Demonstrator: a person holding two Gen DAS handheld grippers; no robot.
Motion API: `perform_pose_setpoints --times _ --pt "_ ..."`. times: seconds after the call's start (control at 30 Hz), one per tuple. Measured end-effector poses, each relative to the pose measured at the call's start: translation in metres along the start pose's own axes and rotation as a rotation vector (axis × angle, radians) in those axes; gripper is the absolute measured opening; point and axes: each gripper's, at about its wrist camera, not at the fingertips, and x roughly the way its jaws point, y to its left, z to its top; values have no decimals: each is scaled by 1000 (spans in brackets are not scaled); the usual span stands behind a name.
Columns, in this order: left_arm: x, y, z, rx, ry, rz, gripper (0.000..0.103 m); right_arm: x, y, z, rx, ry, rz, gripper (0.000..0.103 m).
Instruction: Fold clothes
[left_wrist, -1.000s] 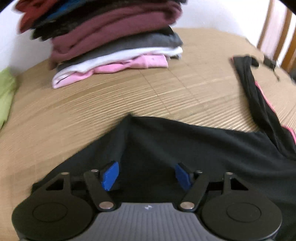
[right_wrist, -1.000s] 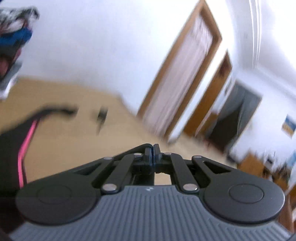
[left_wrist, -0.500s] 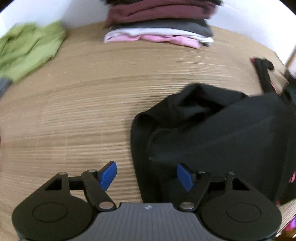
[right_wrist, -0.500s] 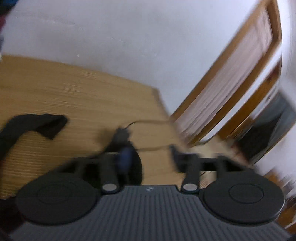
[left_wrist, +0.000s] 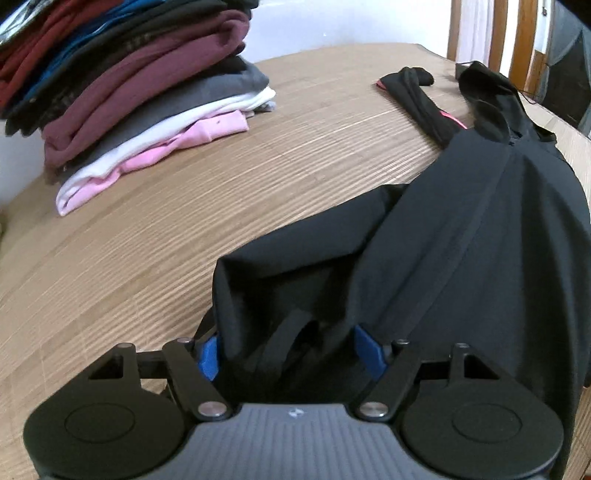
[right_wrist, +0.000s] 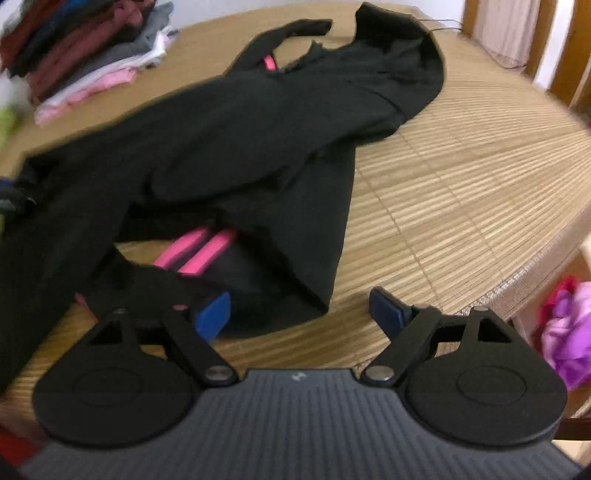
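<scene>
- Your left tool (left_wrist: 286, 349) stands wide, bunched black garment (left_wrist: 461, 240) between its blue pads; grip unclear.
- Your right tool (right_wrist: 301, 312) gapes wide over the garment's hem, holding nothing.
- The garment sprawls on the bamboo-matted table (left_wrist: 258, 166), well apart from the folded stack (left_wrist: 129, 85).

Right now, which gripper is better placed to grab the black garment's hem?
Left. The left gripper already straddles a bunched edge of the black garment; the right gripper hangs open, mostly over bare mat beside the hem corner.
</scene>
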Motion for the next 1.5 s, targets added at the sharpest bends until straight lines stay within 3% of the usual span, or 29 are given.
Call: perform_pose_setpoints --times 0.03,0.07,0.1,0.17,0.23,0.27,0.37,0.43,0.47,0.5,0.53,0.57,0.63,0.7,0.77,0.83,0.93,1.03,1.1,1.17,1.2,1.23,1.27,1.37,1.5 --pt "-2 -1 -3 -13 0 -2 74 2 5 6 84 -22 -1 82" --pt "-4 -2 -6 -26 1 -4 74 5 2 12 175 -50 9 71" --pt "-3 0 -8 -31 1 -4 74 9 6 16 215 -56 -35 41" --pt "-4 3 -13 -59 -3 -3 75 18 19 25 219 -46 -135 12" --pt "-3 10 -14 -120 26 -7 76 23 32 34 135 -19 -179 9" --pt "-6 11 -16 -143 56 -7 76 24 32 35 28 -17 -216 8" --pt "-19 5 -25 -164 136 19 77 38 15 37 -369 -30 -377 8" --pt "-30 -4 -39 -203 204 -37 83 54 -11 40 -687 -72 -520 8" --pt "-36 -13 -46 -206 232 -61 82 63 -24 43 -870 -113 -634 8" --pt "-43 -30 -51 -140 238 -43 82 74 -40 48 -1040 -159 -728 9" --pt "-48 -43 -54 -105 252 -86 81 80 -53 57 -1114 -171 -741 9" --pt "-53 -55 -54 -74 251 -131 73 86 -64 69 -1161 -174 -732 9" --pt "-65 -68 -43 -3 204 -133 65 97 -82 89 -1236 -183 -731 9" --pt "-88 -63 -12 -9 83 -122 68 112 -92 93 -1322 -199 -786 11" --pt "-97 -52 33 -81 -26 -187 78 119 -96 87 -1316 -190 -794 12" --pt "-80 -51 96 -148 -101 -245 81 119 -98 81 -1195 -162 -723 11" --pt "-9 -77 201 -162 -127 -323 82 118 -98 59 -1088 -155 -676 12" --pt "87 -118 279 -148 31 -281 78 115 -94 47 -869 -184 -711 12" --pt "143 -139 309 -168 158 -206 65 109 -91 45 -730 -190 -705 12" --pt "171 -156 317 -144 252 -162 53 103 -88 44 -638 -191 -693 12" --pt "170 -167 319 -85 219 -131 50 102 -87 43 -629 -189 -684 12" --pt "168 -177 321 -28 187 -100 26 100 -86 42 -620 -187 -675 12" --pt "165 -183 320 -21 179 -96 11 100 -87 42 -621 -186 -669 12" --pt "154 -180 308 -41 140 -87 3 101 -90 45 -632 -183 -658 12" --pt "117 -119 262 -248 65 -129 2 103 -92 57 -622 -185 -675 12"
